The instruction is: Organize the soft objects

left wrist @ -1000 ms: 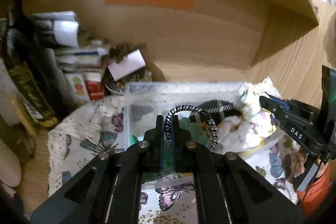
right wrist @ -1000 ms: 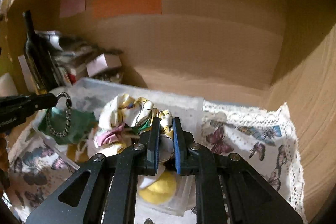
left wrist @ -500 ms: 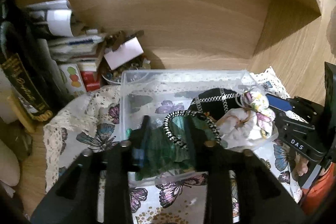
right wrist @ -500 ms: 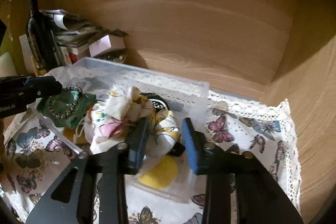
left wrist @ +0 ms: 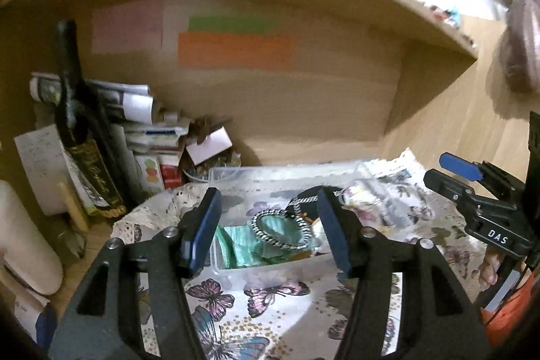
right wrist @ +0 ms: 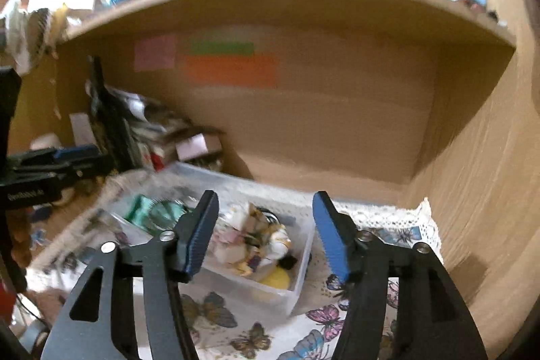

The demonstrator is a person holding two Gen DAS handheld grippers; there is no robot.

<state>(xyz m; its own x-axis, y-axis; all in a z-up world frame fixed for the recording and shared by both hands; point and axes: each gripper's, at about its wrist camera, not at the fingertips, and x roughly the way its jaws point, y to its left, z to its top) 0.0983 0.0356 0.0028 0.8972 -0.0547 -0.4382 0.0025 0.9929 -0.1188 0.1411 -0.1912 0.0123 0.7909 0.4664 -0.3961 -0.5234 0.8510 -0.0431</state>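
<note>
Seen from the left wrist first, the left gripper [left wrist: 268, 225] has its jaws spread wide with nothing between them, hovering above the near edge of a clear plastic bin [left wrist: 216, 172] that sits on a butterfly-print cloth [left wrist: 249, 296] with a lace border. Inside the bin, a black-and-white braided hair tie [left wrist: 281, 230] lies flat on a green fabric piece [left wrist: 238, 247]; behind it is a dark item with a white check pattern [left wrist: 308, 196], and to the right a floral fabric bundle [left wrist: 366, 198]. The right gripper [left wrist: 472, 188] reaches in from the right edge, its blue pad above the cloth, beside the bin. Left of the bin stand a dark bottle [left wrist: 79, 130], a pile of papers and boxes [left wrist: 145, 130] and a small white card [left wrist: 209, 147]. Pink, green and orange notes [left wrist: 234, 51] are stuck on the wooden back wall under a shelf. From the right wrist, blurred by motion, the right gripper [right wrist: 265, 228] is likewise wide apart and empty, held above the bin [right wrist: 302, 262]. The floral bundle [right wrist: 253, 238] lies between its blue pads in the frame, with a yellow soft item [right wrist: 278, 279] at the bin's near corner and the green fabric [right wrist: 152, 211] toward the far left. The left gripper [right wrist: 67, 157] enters from the left edge, its opening not clear from this angle.
</note>
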